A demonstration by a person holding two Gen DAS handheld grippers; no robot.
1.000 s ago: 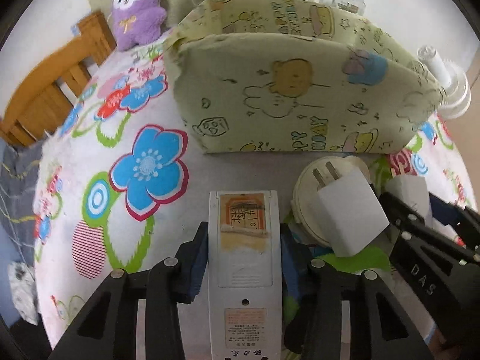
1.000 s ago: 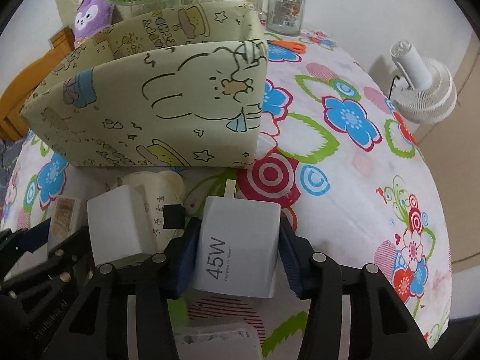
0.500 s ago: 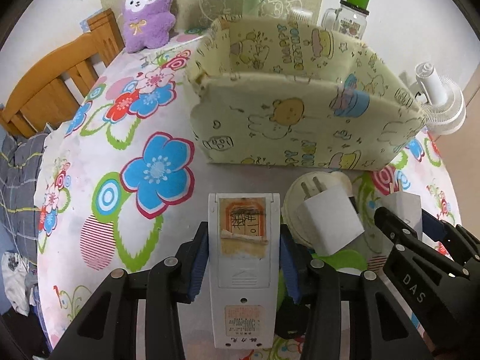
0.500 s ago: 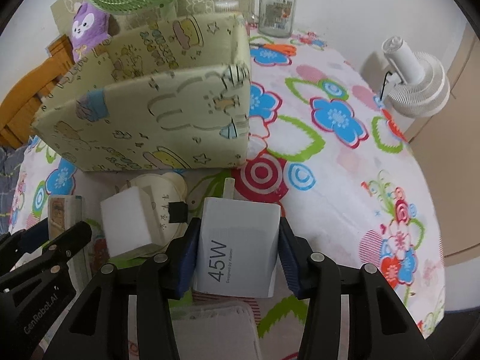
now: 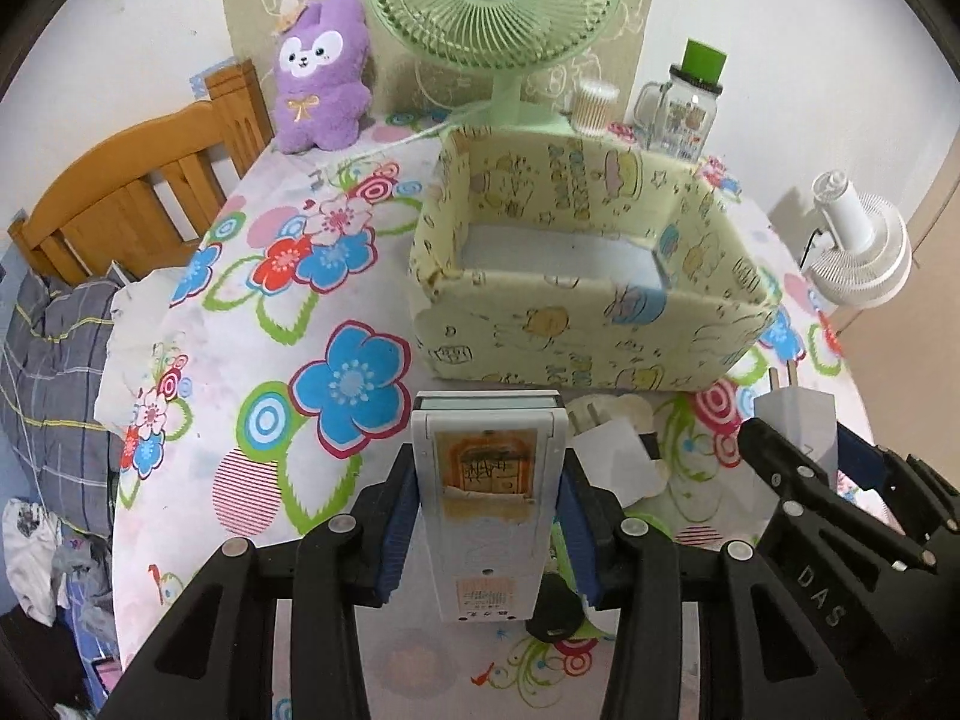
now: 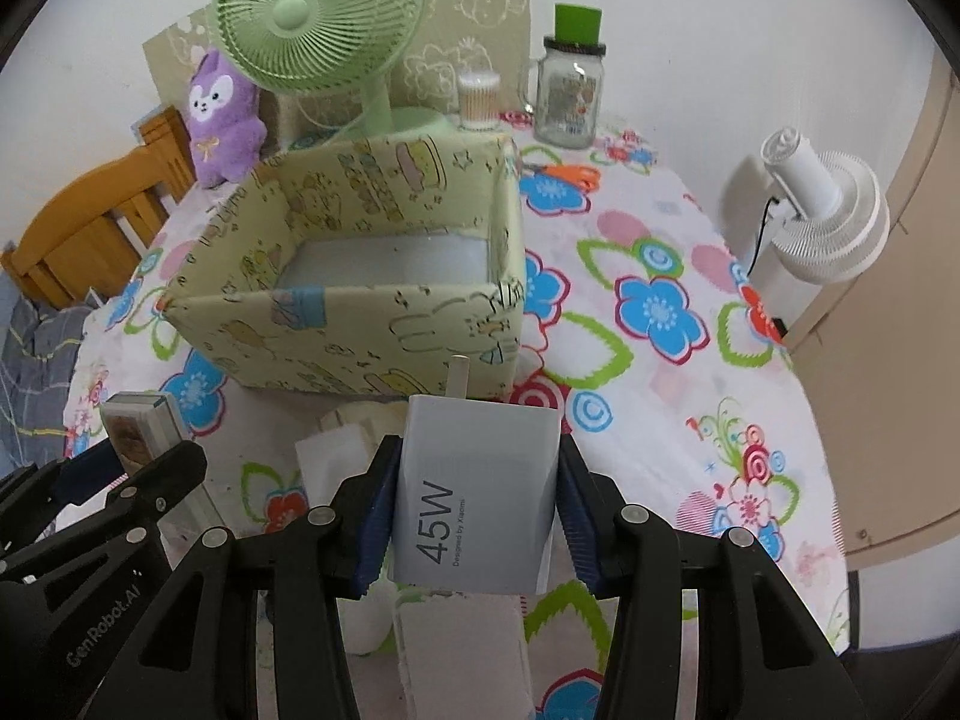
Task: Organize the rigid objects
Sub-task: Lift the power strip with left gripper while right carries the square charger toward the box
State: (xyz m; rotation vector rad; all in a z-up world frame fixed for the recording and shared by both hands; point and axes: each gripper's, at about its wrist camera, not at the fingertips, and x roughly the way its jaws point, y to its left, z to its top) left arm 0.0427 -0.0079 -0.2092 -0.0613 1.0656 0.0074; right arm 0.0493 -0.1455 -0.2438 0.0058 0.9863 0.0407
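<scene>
My left gripper (image 5: 487,516) is shut on a long white remote-like device (image 5: 487,480) with an orange sticker, held above the table. My right gripper (image 6: 477,510) is shut on a white 45W charger (image 6: 477,492), prongs pointing forward. The pale yellow cartoon-print fabric box (image 5: 588,312) stands open and empty just ahead of both; it also shows in the right wrist view (image 6: 372,324). The right gripper with its charger shows at the right of the left wrist view (image 5: 798,432). The left gripper shows at the left of the right wrist view (image 6: 120,468).
A white plug adapter (image 5: 612,462) and a round cream object (image 5: 624,408) lie on the floral tablecloth (image 5: 270,324) below the grippers. A green fan (image 5: 498,6), purple plush (image 5: 321,72), glass jar (image 5: 684,108) and white fan (image 5: 858,240) stand around. A wooden chair (image 5: 132,192) is left.
Both grippers have risen with their objects, so the box's open inside now shows. The grips have not changed.
</scene>
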